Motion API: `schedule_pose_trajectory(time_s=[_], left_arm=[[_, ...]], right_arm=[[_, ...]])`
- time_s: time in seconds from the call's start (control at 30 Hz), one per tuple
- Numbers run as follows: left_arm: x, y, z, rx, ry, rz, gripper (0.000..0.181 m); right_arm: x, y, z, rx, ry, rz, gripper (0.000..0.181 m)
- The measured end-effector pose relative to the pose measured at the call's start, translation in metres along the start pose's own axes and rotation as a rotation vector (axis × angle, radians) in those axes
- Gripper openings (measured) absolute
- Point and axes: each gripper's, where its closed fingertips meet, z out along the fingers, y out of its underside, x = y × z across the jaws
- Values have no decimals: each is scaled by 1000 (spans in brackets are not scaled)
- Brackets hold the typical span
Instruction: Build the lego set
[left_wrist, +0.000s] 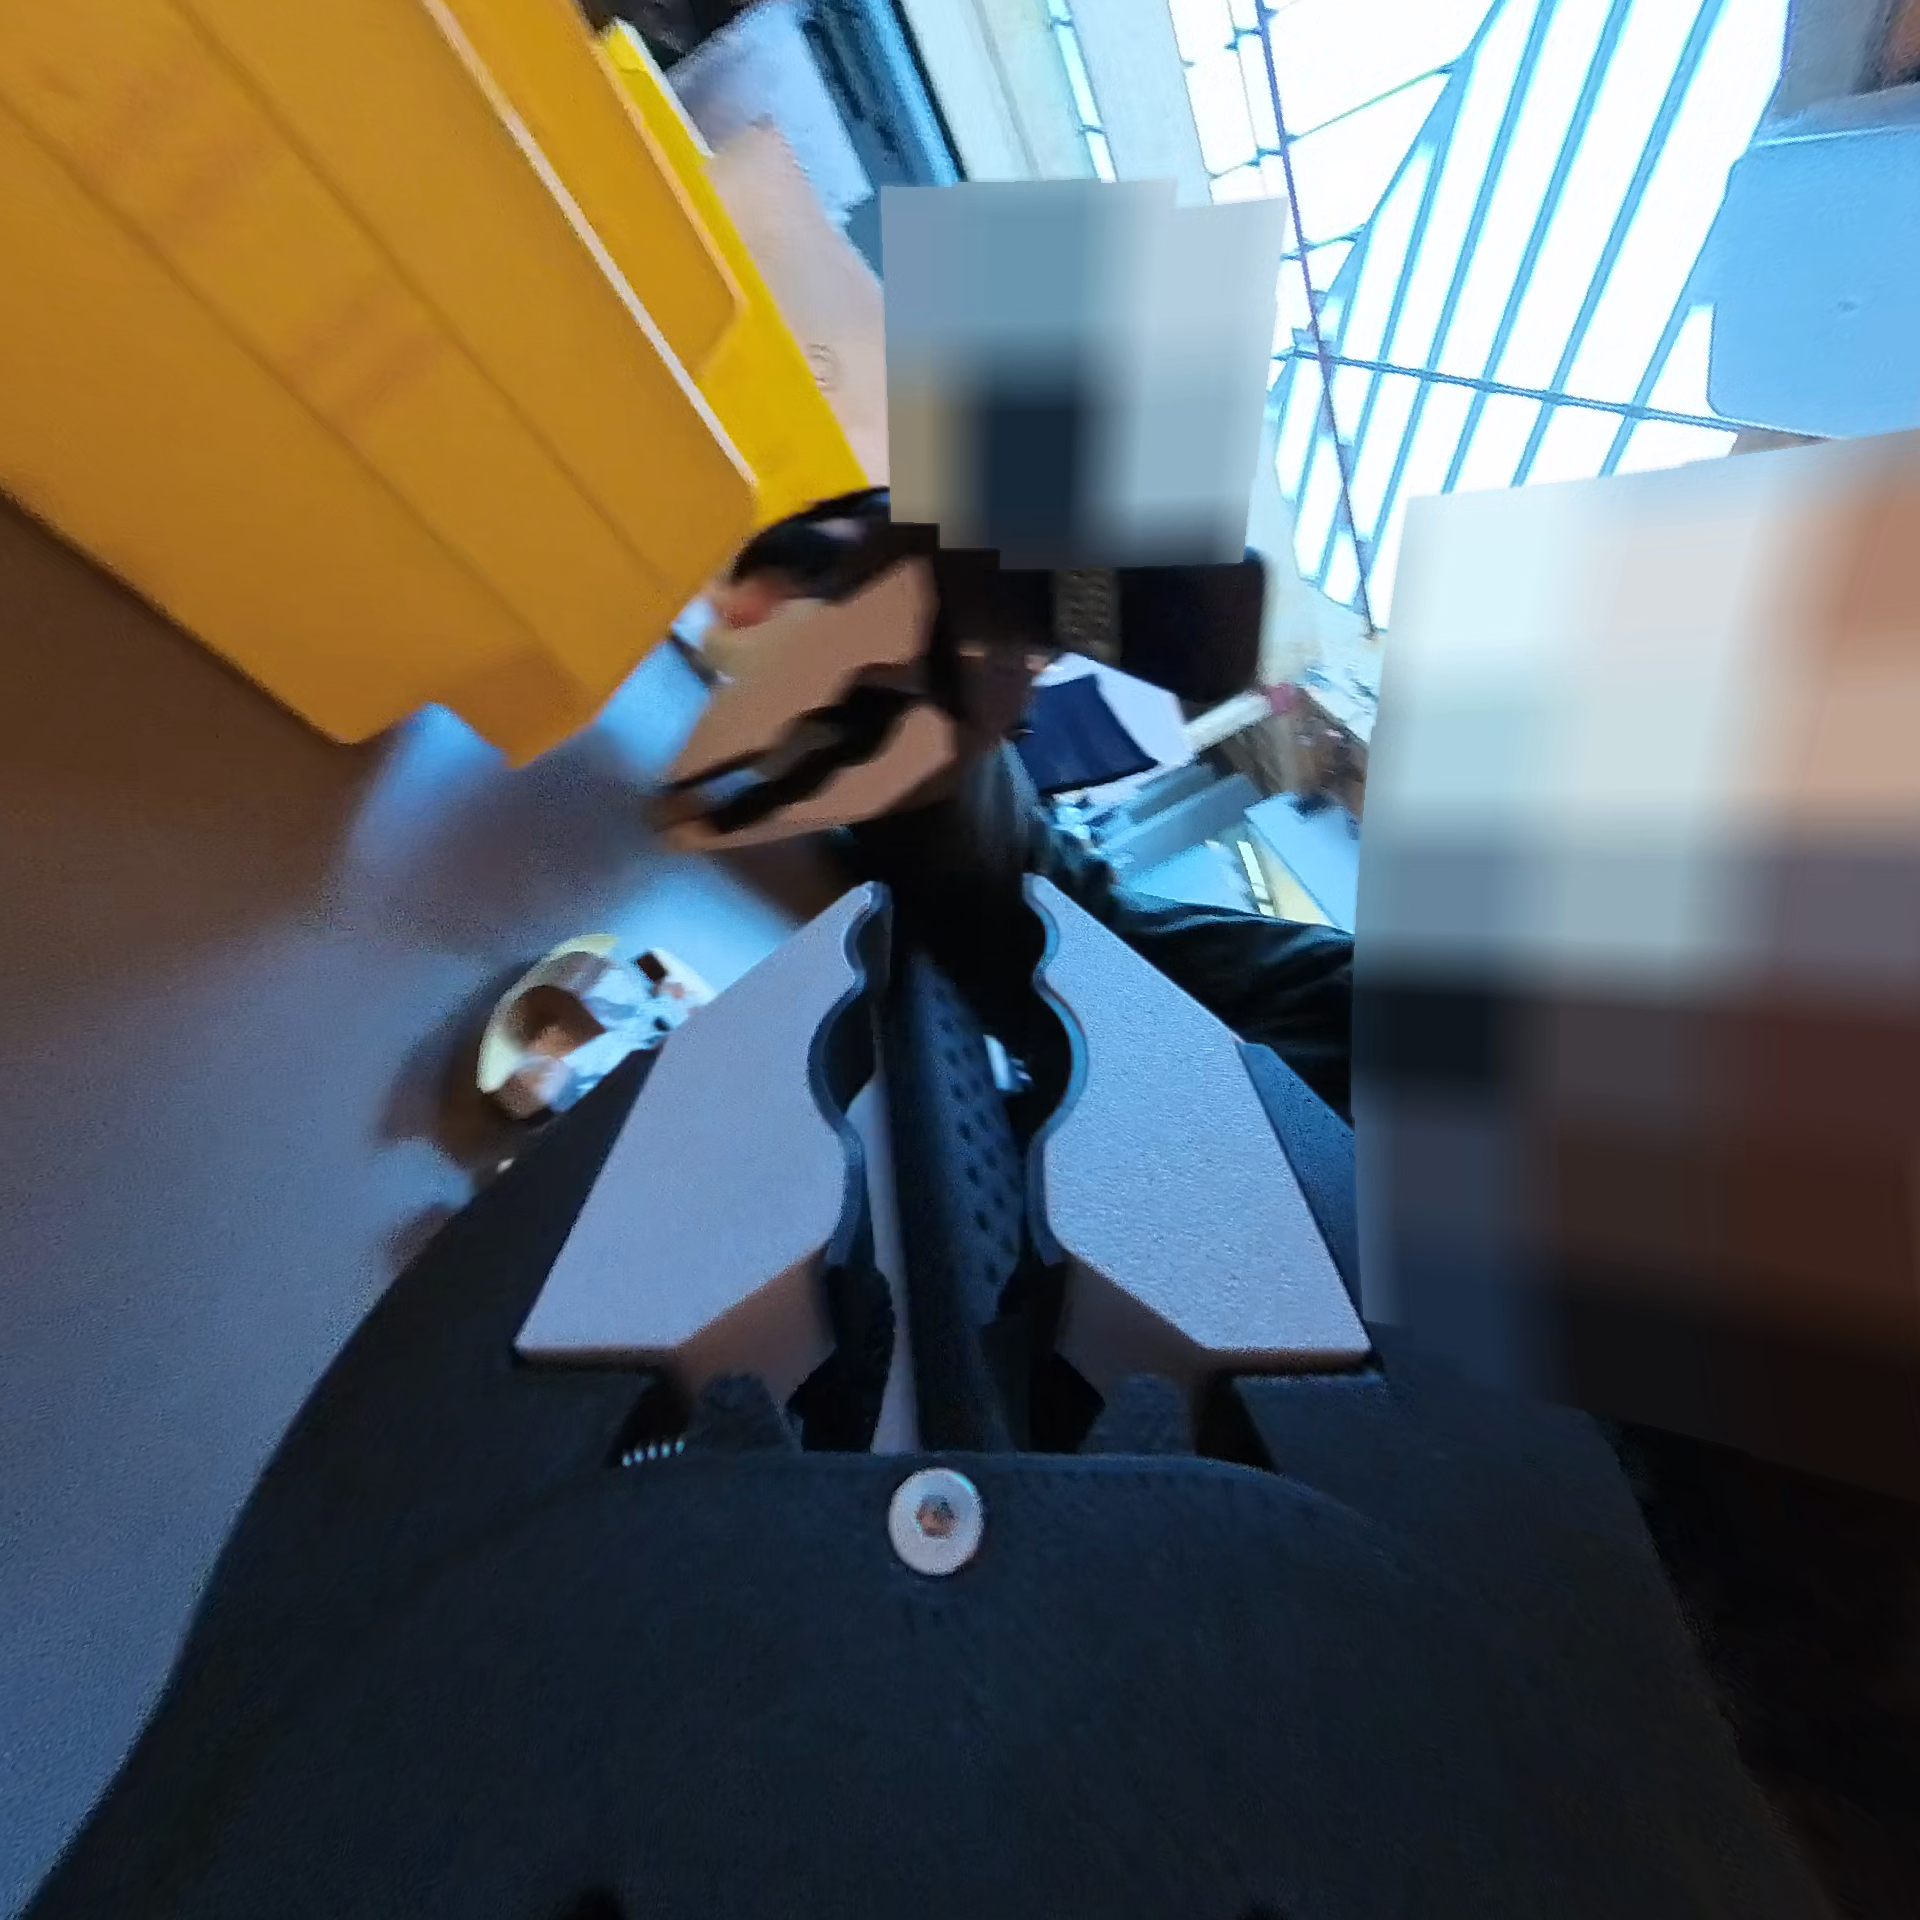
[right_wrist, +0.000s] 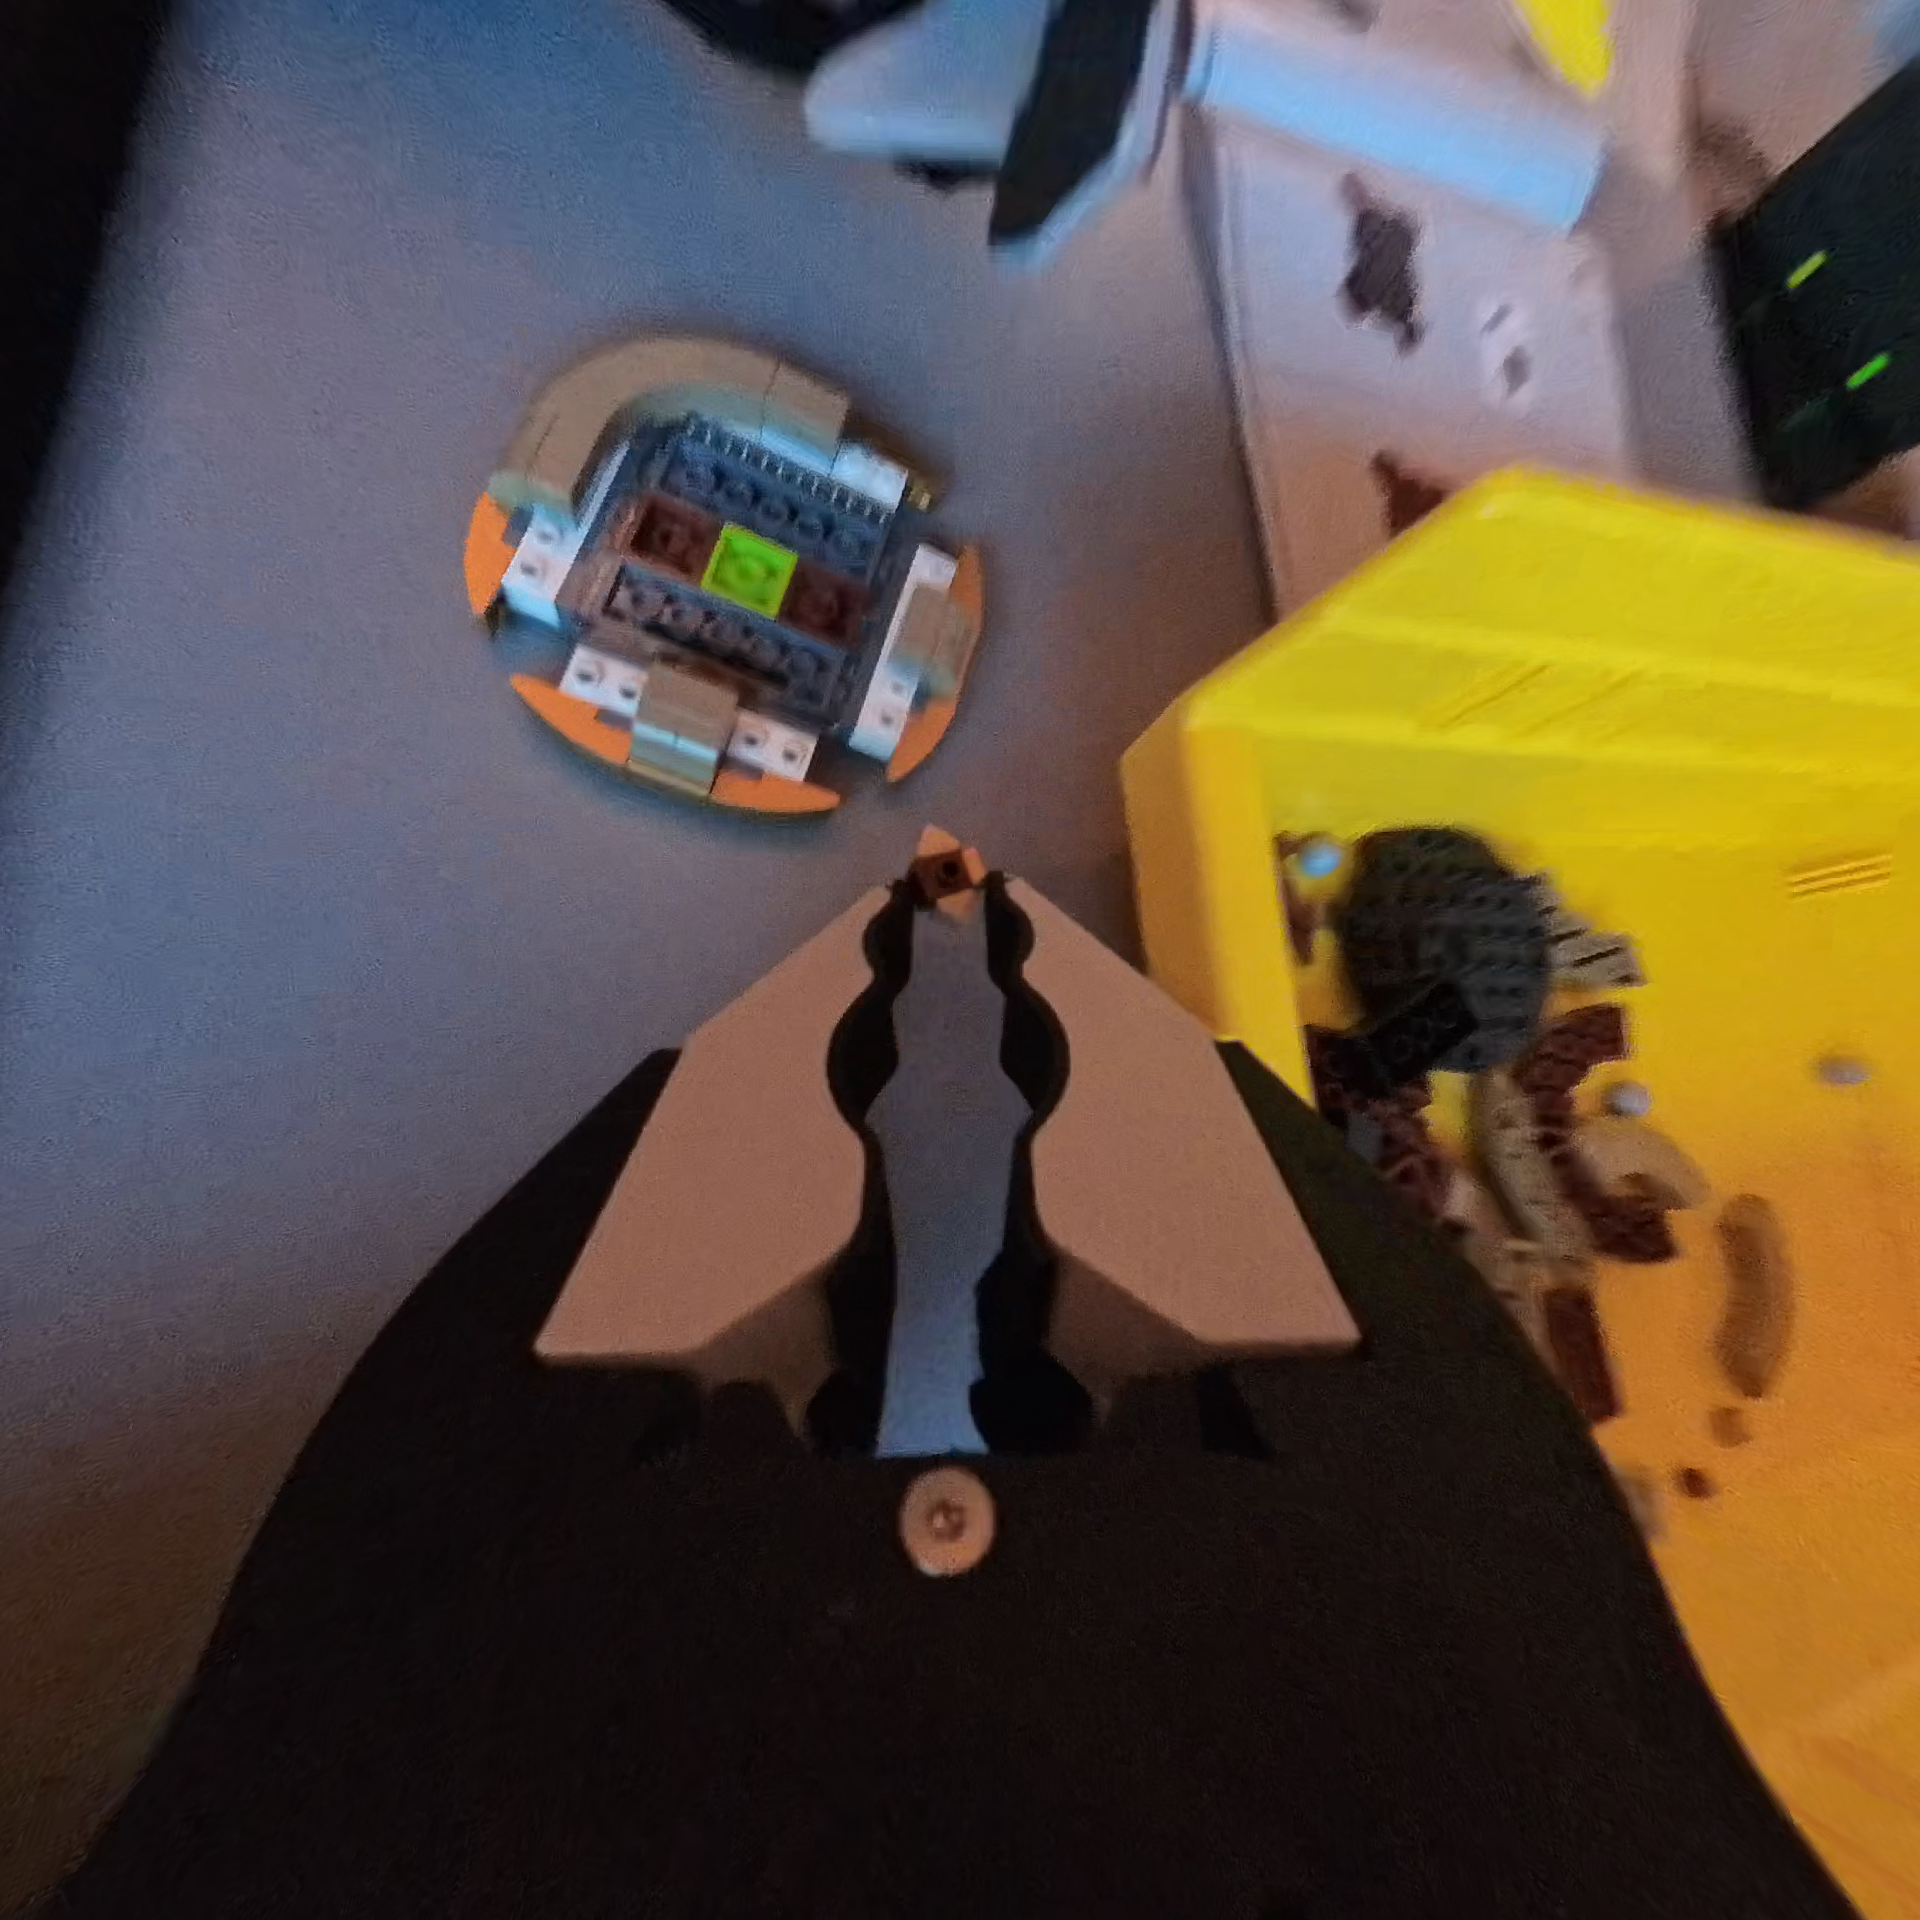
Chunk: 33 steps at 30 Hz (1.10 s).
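Note:
In the right wrist view, the round lego build (right_wrist: 727, 582) lies on the grey table: orange rim, tan arcs, dark grey studded middle with a lime green tile and two brown tiles. My right gripper (right_wrist: 945, 883) is shut on a small brown and tan brick (right_wrist: 940, 871), held just short of the build's near edge. My left gripper (left_wrist: 956, 904) is open with a narrow gap and nothing between its fingers; it is tilted up and away from the table. The build shows blurred in the left wrist view (left_wrist: 582, 1023), left of the left finger. The right gripper (left_wrist: 810, 727) also shows there, farther off.
A yellow bin (right_wrist: 1558, 707) stands right of the right gripper and holds several loose dark grey, brown and tan pieces (right_wrist: 1455, 997). It also shows in the left wrist view (left_wrist: 364, 343). A white sheet (right_wrist: 1403, 364) and a dark box (right_wrist: 1829, 312) lie beyond it. The grippers' ends are close to 10 centimetres from one another.

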Motion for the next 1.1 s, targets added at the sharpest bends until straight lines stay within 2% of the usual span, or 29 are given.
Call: schedule_pose_trajectory(time_s=[0.1,0.17,0.23,0.33,0.57,0.7,0.9,1.0,1.1], left_arm=[[-7,-5,-2,26,-67,47,24],[-1,-7,3,43,-47,64,25],[8,-8,10,60,-3,62,26],[7,-12,14,95,-21,71,23],[-2,-10,19,84,-86,96,22],[-11,-2,25,34,-141,107,12],[-10,-2,28,33,-125,104,9],[-6,-4,28,45,-90,90,15],[-9,-3,28,34,-119,110,8]], right_arm=[[14,-52,-30,205,222,-204,11],[18,-68,-40,226,352,-322,11],[20,-71,-39,190,421,-379,12],[21,-71,-32,152,443,-403,12],[21,-74,-28,149,443,-392,11],[23,-76,-27,136,447,-367,12],[20,-75,-24,132,429,-378,11],[19,-73,-23,127,421,-374,11],[18,-73,-22,128,415,-379,11]])
